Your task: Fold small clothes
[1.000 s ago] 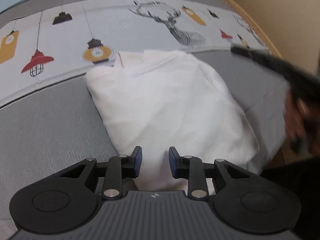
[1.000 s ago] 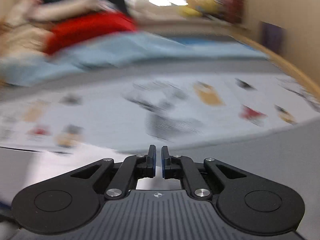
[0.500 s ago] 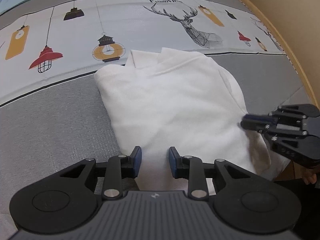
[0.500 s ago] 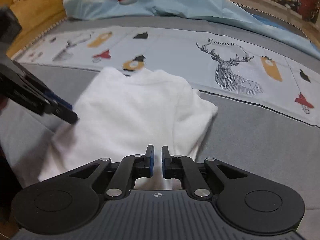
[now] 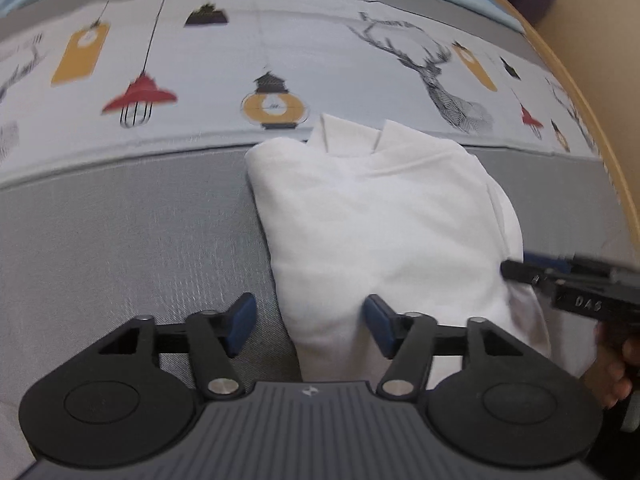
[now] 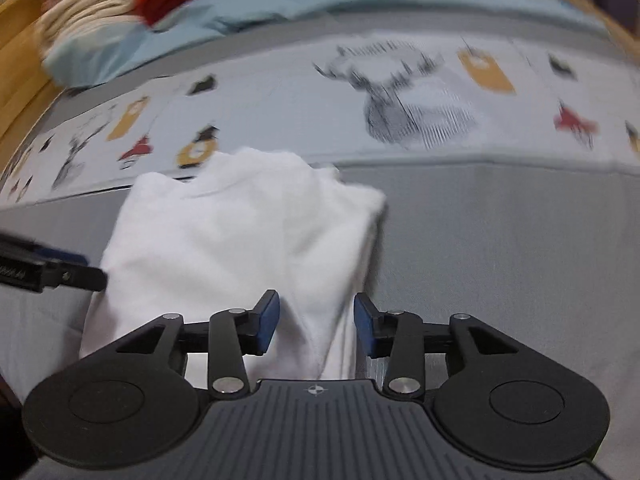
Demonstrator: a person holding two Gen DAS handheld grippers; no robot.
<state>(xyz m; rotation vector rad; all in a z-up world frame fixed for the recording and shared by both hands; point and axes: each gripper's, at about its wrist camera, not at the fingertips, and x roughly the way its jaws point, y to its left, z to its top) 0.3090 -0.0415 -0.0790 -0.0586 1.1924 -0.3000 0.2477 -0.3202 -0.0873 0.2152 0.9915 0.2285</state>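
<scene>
A: Left gripper (image 5: 306,326), quick: jaws opening, blue pads apart, nothing pinched. The near left corner of the white shirt (image 5: 380,232) sits in the gap, with grey bed cover under the left pad.

B: Right gripper (image 6: 315,322)?

A: Same. Jaws opening, pads apart, a ridge of the shirt's near right edge between them, not pressed. Both point steeply down at the hem end.

B: Where's the shirt?

A: On the bed cover (image 5: 120,232), grey band, near the bed's front edge. Sleeves already tucked in, so it's a long narrow panel. The collar end touches the printed strip (image 5: 280,60) with the lamps and deer. Wooden bed edge (image 5: 592,120) on the right side.

B: Step in hand?

A: Looks like taking both hem corners to fold the bottom up toward the collar. To do it well: set each pad pair across all the layers at its corner, close both together, lift just clear, carry level so the hem lands square on the shoulders.

B: Risks?

A: Catching only the top layer, or the bed cover with it. The left one sits right on the shirt's edge, so it could slip off.

B: Background?

A: Clothes pile (image 6: 132,4) at the far left corner, blurred.
</scene>
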